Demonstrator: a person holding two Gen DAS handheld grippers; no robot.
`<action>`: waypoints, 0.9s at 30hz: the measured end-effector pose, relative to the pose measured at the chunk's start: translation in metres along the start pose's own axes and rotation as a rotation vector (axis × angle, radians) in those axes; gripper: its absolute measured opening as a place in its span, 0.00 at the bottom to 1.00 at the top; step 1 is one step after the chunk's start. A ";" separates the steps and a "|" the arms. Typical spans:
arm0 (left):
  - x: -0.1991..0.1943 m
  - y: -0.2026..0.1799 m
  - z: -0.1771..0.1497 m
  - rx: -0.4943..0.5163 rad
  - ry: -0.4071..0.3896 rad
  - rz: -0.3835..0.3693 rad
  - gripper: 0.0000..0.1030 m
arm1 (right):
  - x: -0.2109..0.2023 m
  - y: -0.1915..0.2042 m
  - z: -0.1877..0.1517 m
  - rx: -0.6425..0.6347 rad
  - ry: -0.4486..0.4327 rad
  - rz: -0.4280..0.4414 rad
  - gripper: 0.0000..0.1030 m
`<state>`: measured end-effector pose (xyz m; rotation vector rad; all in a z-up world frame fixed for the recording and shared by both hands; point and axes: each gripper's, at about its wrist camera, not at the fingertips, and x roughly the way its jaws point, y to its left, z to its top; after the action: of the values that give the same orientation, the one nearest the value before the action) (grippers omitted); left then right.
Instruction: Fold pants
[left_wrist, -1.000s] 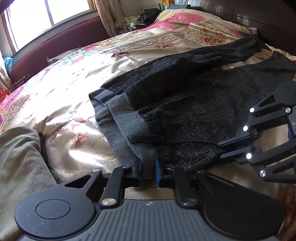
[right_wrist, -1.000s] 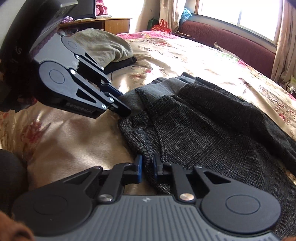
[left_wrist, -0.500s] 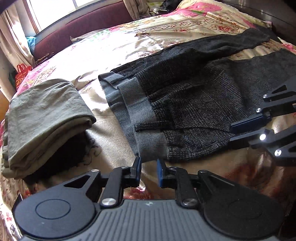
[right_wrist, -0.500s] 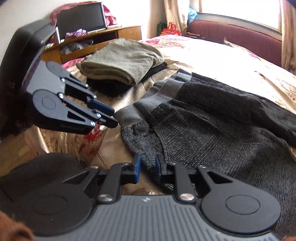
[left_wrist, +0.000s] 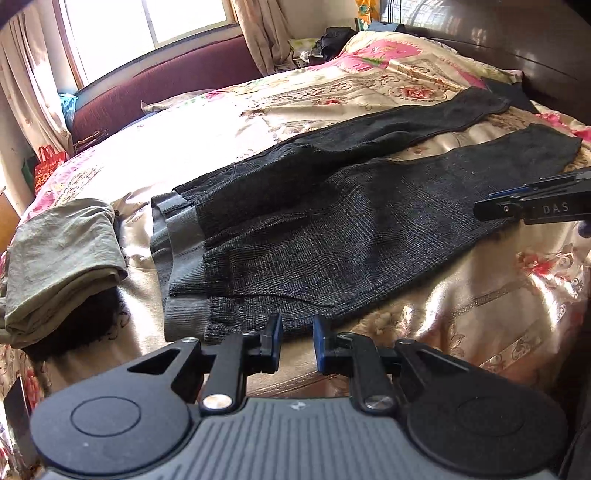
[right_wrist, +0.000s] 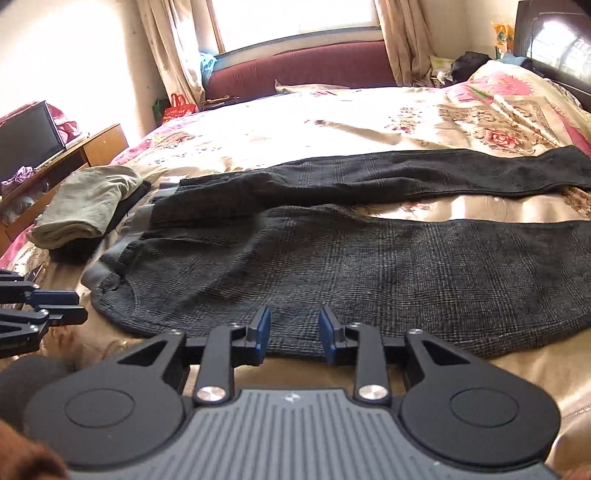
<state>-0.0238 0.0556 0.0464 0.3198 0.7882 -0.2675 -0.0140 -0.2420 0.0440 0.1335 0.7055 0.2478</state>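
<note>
Both the left gripper (left_wrist: 297, 341) and right gripper (right_wrist: 293, 332) sit parted and empty at the lower frame edge, before dark pants (left_wrist: 332, 221) spread mid-bed (left_wrist: 207, 125). Folded olive clothes (left_wrist: 59, 254) lie left. "DAS" marks the right gripper.

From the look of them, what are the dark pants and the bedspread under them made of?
The dark pants look like a soft woven cloth, perhaps a wool blend: matte, slightly fuzzy, with a fine grey check. Their waistband seems to be ribbed grey knit, judging by its lengthwise ridges. The bedspread looks like satin, probably synthetic or silk: glossy, with bright highlights and a floral pattern.
</note>
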 end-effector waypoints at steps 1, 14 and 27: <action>0.001 -0.004 0.003 -0.003 0.009 0.018 0.32 | 0.006 -0.005 0.002 0.003 0.000 -0.004 0.30; 0.043 0.017 0.016 -0.110 0.074 0.091 0.33 | 0.009 -0.034 -0.007 -0.027 0.081 -0.194 0.30; 0.057 0.048 -0.002 -0.160 0.005 -0.025 0.37 | 0.059 -0.011 0.006 -0.057 0.213 -0.269 0.38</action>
<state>0.0298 0.0944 0.0124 0.1597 0.8133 -0.2251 0.0348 -0.2366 0.0092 -0.0435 0.9178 0.0235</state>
